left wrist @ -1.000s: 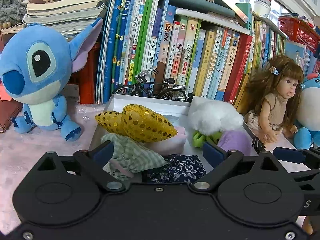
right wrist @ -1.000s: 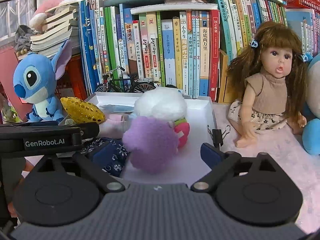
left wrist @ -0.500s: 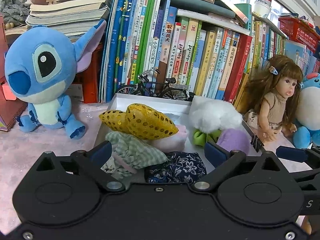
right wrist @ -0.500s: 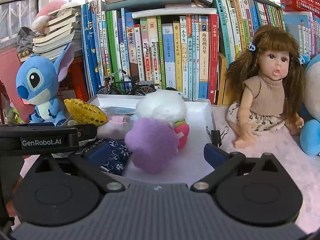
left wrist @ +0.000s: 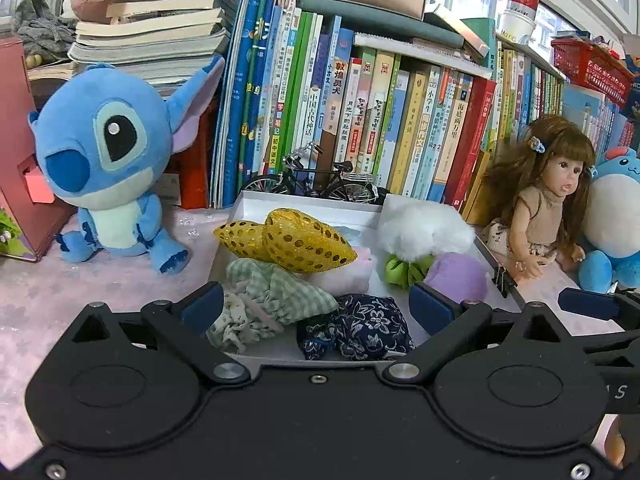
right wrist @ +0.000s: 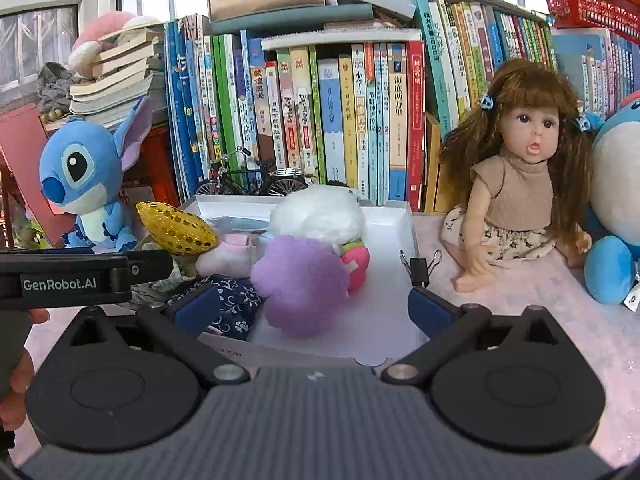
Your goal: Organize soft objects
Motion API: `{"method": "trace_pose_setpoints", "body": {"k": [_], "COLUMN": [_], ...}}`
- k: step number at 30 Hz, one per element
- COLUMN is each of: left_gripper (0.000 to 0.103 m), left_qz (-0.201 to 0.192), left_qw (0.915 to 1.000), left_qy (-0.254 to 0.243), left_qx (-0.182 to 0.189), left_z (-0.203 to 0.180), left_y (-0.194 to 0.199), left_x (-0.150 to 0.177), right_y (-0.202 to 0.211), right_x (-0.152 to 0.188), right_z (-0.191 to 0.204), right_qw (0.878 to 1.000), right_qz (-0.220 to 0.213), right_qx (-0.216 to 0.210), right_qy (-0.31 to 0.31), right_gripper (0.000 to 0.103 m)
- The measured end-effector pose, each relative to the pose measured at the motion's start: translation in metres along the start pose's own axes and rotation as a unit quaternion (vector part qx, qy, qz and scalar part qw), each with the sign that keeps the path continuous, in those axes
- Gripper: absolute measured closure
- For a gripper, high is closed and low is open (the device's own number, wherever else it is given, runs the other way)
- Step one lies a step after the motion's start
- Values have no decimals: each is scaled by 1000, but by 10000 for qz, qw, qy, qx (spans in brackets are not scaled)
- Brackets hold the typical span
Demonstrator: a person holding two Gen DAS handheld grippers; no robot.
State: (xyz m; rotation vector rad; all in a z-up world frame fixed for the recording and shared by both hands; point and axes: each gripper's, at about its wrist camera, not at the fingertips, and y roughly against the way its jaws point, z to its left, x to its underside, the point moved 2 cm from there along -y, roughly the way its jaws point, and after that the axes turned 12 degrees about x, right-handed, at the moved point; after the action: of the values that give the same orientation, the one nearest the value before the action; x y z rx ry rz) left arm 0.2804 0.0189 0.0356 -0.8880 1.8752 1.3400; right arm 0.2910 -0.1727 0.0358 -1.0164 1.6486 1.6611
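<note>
A white box (left wrist: 256, 204) (right wrist: 396, 220) holds soft things: a gold sequinned pouch (left wrist: 296, 240) (right wrist: 176, 228), a green checked cloth (left wrist: 272, 292), a navy flowered cloth (left wrist: 360, 328) (right wrist: 236, 308), a white fluffy ball (left wrist: 424, 228) (right wrist: 320, 212), a purple pom-pom (left wrist: 460, 276) (right wrist: 300, 284), a green scrunchie (left wrist: 404, 272) and a pink piece (right wrist: 356, 264). My left gripper (left wrist: 316, 312) is open and empty just before the box's near edge. My right gripper (right wrist: 314, 308) is open and empty, its jaws either side of the purple pom-pom's near side.
A blue Stitch plush (left wrist: 108, 160) (right wrist: 88, 180) sits left of the box. A doll (left wrist: 548, 196) (right wrist: 520, 184) and a blue-white plush (left wrist: 612, 224) sit right. Books (left wrist: 360, 120) and a model bicycle (left wrist: 316, 180) stand behind. A binder clip (right wrist: 418, 266) grips the box's right wall.
Both grippers have drawn back and risen slightly from the box; the scene has shifted a little down and right. Both stay open and empty.
</note>
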Motion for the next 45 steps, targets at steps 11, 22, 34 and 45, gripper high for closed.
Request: {"method": "trace_pose_setpoints", "body": {"k": [11,22,34,45], "left_gripper": [4,2,2,1], "left_qz": [-209,-342,-383,-258], "left_qw": [9993,9984,9978,9980], "left_qy": [-305,-426,-540,-561], "left_qx": [94,175,64,-129], "left_z": [-14,-19,-18,-15], "left_y": [43,88,117,121], "left_x": [6,24,57,86], "right_y": [33,70,102,110], "right_x": [0,11,33,63], "right_z": [-6,-9,-11,-9], "right_qw": [9996,9985,9972,9975], "right_qz": [-259,-546,-745,-693], "right_qx": [54,73,24,96], "right_qy": [-47,5,-22,-30], "right_gripper": [0,0,0,0]}}
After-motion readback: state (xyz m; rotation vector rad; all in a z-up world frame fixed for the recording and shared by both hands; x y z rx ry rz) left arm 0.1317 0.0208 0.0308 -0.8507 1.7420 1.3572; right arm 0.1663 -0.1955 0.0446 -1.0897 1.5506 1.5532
